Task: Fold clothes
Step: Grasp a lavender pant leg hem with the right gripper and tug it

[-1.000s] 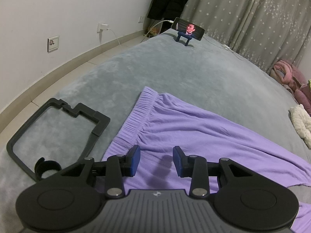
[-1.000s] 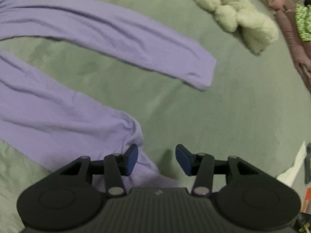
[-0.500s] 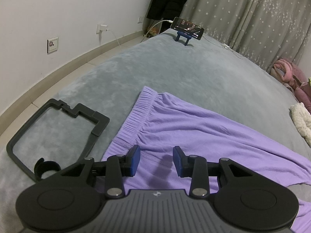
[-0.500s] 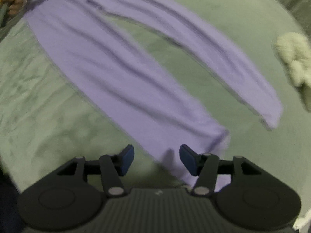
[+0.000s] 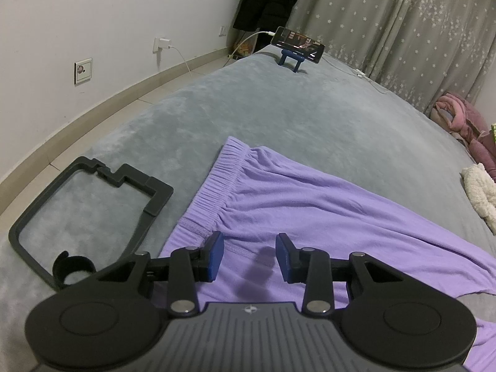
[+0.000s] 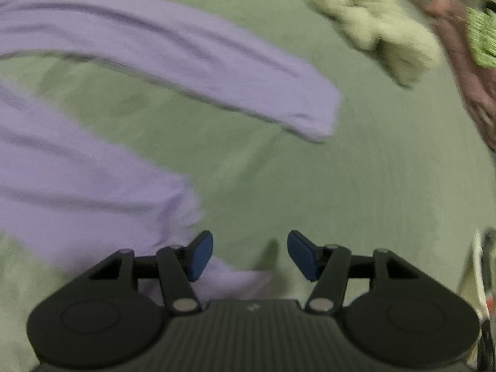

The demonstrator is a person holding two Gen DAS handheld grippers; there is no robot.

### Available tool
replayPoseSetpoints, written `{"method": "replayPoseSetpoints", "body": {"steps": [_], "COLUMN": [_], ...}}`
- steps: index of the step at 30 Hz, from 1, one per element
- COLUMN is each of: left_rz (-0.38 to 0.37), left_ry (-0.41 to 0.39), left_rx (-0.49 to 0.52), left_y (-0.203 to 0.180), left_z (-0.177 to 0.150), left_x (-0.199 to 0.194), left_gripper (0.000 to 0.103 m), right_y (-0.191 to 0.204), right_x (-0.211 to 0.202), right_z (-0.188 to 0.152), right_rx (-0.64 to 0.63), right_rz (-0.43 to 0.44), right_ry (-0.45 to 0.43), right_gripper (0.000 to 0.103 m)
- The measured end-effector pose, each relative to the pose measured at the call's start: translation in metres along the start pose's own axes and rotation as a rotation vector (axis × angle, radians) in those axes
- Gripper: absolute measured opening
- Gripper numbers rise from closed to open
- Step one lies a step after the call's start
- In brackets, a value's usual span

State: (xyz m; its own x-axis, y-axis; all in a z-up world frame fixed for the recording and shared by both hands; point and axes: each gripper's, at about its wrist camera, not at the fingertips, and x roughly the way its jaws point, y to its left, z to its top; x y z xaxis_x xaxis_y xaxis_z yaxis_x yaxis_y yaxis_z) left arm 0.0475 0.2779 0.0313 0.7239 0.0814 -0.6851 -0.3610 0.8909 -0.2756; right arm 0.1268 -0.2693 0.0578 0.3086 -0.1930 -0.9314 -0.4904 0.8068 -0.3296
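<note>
Purple trousers (image 5: 310,204) lie flat on the grey bed, the elastic waistband (image 5: 217,179) toward the left. My left gripper (image 5: 249,255) hovers just over the waistband's near corner, open, with no cloth between its blue pads. In the right wrist view, which is blurred, the two legs spread apart: the far leg (image 6: 186,62) ends in a cuff at centre, and the near leg (image 6: 77,186) runs down under the gripper. My right gripper (image 6: 249,254) is open above the near leg's cuff end, its left fingertip (image 6: 201,254) over the cloth and the right one over bare bedspread.
A black plastic frame (image 5: 93,204) lies on the bed left of the waistband, near the bed's edge and the floor. A phone on a blue stand (image 5: 297,45) is at the far end. A white fluffy item (image 6: 372,28) and pink clothing (image 6: 465,71) lie beyond the legs.
The right gripper swung left over the trouser legs and came back near the cuff; its jaws stand wider than a second ago. The left gripper has not moved.
</note>
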Motion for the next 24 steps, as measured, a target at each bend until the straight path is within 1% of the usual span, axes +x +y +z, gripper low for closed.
{"method": "replayPoseSetpoints", "body": {"steps": [2, 5, 8, 9, 13, 14, 15, 16, 17, 18, 19, 21, 22, 24], "left_rz": [0.002, 0.005, 0.007, 0.007, 0.003, 0.002, 0.001, 0.002, 0.003, 0.004, 0.005, 0.004, 0.004, 0.005], "left_ry": [-0.001, -0.002, -0.002, -0.003, 0.0, 0.001, 0.001, 0.001, 0.001, 0.0, 0.0, 0.0, 0.0, 0.0], "left_rx": [0.003, 0.008, 0.01, 0.01, 0.004, 0.002, 0.0, 0.001, 0.003, 0.006, 0.007, 0.009, 0.009, 0.009], "left_y": [-0.001, -0.002, -0.002, -0.002, -0.001, -0.001, -0.001, -0.001, -0.002, -0.002, -0.002, -0.003, -0.003, -0.003], "left_z": [0.0, -0.001, -0.001, -0.001, 0.0, 0.0, 0.001, 0.001, 0.001, 0.0, 0.0, 0.0, 0.0, 0.0], "left_x": [0.0, 0.0, 0.001, 0.0, 0.001, 0.001, 0.001, 0.001, 0.001, 0.001, 0.001, 0.001, 0.001, 0.001], "left_gripper": [0.035, 0.035, 0.035, 0.035, 0.035, 0.035, 0.035, 0.035, 0.035, 0.035, 0.035, 0.035, 0.035, 0.035], "right_y": [0.015, 0.032, 0.049, 0.052, 0.042, 0.041, 0.042, 0.044, 0.045, 0.045, 0.046, 0.046, 0.043, 0.038], "right_x": [-0.009, -0.025, -0.029, -0.029, -0.026, -0.026, -0.027, -0.028, -0.029, -0.028, -0.029, -0.035, -0.037, -0.04], "right_z": [0.0, 0.0, -0.002, -0.003, -0.003, -0.004, -0.006, -0.008, -0.009, -0.01, -0.01, -0.01, -0.01, -0.01], "right_rx": [-0.067, -0.121, -0.201, -0.216, -0.166, -0.159, -0.156, -0.156, -0.16, -0.168, -0.179, -0.177, -0.169, -0.152], "right_rz": [0.029, 0.1, 0.119, 0.116, 0.09, 0.096, 0.108, 0.123, 0.144, 0.157, 0.153, 0.153, 0.157, 0.137], "right_ry": [-0.02, -0.057, -0.042, -0.035, -0.015, -0.011, -0.006, -0.001, 0.005, 0.011, 0.012, -0.005, -0.018, -0.036], "right_gripper": [0.056, 0.057, 0.063, 0.063, 0.061, 0.055, 0.047, 0.041, 0.031, 0.026, 0.026, 0.017, 0.017, 0.015]}}
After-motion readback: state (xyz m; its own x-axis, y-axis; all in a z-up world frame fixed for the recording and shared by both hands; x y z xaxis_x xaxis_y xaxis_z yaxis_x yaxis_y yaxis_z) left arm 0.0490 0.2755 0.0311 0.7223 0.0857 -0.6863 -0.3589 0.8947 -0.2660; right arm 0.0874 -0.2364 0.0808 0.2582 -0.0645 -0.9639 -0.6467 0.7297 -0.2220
